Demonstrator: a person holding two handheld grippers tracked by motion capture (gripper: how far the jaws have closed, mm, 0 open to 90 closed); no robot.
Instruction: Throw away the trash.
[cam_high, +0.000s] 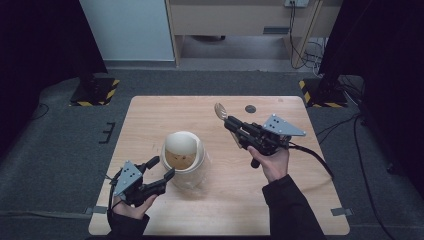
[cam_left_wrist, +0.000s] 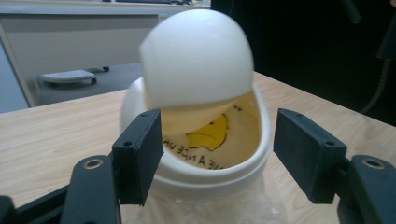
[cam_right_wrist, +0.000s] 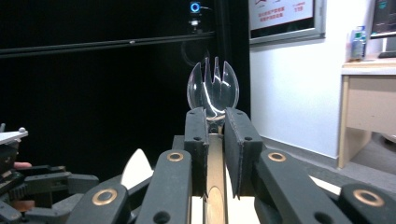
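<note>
left hand-held gripper (cam_high: 161, 169): my jaws spread around bin (cam_high: 184, 159), to steady it
right hand-held gripper (cam_high: 229, 121): clamps spork (cam_high: 220, 110), raised for dropping in

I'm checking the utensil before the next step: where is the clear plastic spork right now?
The spork is clamped in the right gripper, held above the table's far right part, beyond the white lidded bin.

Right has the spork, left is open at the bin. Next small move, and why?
Probably bring the right gripper over the bin opening. The clear spork is clamped and held high, the swing lid is tipped open, and the left gripper brackets the rim, open.
</note>
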